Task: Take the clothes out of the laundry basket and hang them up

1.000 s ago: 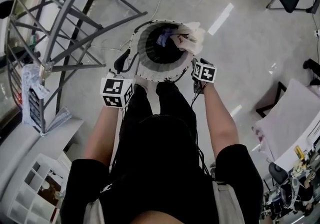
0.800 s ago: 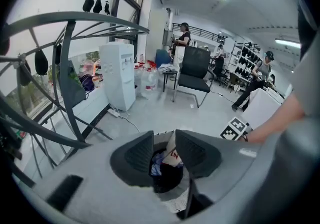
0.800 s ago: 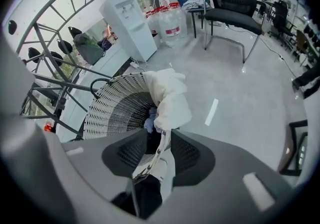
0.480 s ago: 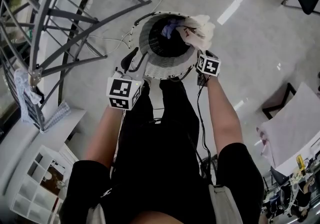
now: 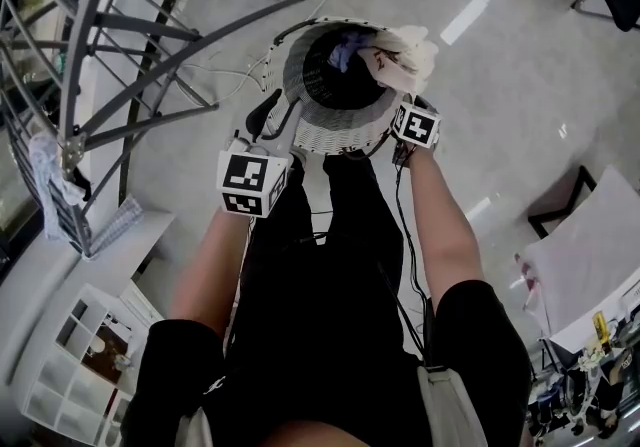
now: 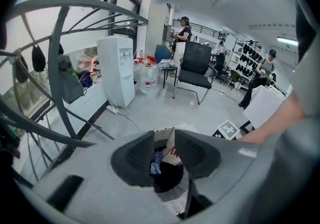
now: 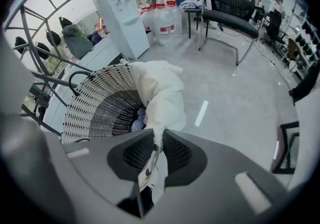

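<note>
A white woven laundry basket [image 5: 330, 130] stands on the floor in front of me, with a dark garment [image 6: 167, 175] and a blue cloth [image 5: 342, 50] inside. A cream garment [image 5: 408, 53] hangs over its right rim. My right gripper [image 5: 403, 100] points steeply down at that rim. Its jaws have just been closing, and they now pinch a fold of the cream garment [image 7: 160, 92], so my right gripper [image 7: 158, 144] is shut on the cloth. My left gripper [image 5: 275, 130] hovers at the basket's left rim. In its own view my left gripper [image 6: 164, 140] is open with nothing between its pads.
A grey metal drying rack [image 5: 120, 35] rises at the left, with a cloth [image 5: 45, 175] hanging on it. A white shelf unit [image 5: 70, 375] stands at the lower left. A water dispenser [image 7: 122, 15], water bottles [image 7: 162, 17] and a black office chair [image 7: 227, 2] stand beyond the basket. Cables [image 5: 230, 75] lie on the floor.
Both grippers have sunk closer to the basket's rim. The right one now sits against the cream garment on the rim.
</note>
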A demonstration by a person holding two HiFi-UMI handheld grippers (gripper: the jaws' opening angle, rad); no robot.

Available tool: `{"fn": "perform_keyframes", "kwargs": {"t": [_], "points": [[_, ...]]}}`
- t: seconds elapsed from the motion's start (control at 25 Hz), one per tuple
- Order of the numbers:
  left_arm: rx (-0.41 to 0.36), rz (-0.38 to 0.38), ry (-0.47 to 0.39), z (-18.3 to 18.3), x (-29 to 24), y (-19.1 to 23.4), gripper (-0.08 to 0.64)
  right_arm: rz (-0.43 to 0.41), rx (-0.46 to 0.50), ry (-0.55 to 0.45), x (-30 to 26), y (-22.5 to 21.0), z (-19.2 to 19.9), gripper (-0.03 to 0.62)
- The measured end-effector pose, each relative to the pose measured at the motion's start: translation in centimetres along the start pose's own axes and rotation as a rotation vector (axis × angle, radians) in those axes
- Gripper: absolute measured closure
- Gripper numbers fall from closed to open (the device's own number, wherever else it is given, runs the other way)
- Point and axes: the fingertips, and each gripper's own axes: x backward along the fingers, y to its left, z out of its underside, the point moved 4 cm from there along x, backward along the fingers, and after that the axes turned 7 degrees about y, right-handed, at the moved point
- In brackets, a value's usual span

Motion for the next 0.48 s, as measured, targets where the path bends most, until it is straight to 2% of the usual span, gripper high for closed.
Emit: {"fn": "perform_keyframes", "kwargs": {"t": [0.16, 0.48], "points": [[-0.001, -0.003, -0.021, -0.9, 0.9, -0.2, 0.426, -0.011, 0.006, -0.001, 1.1, 0.5, -0.2, 0.560], [0.008, 0.002, -0.071, -2.3, 4.3, -0.6, 0.430, -0.092, 0.115, -0.050, 6.6, 2.2, -1.7, 0.566]]}}
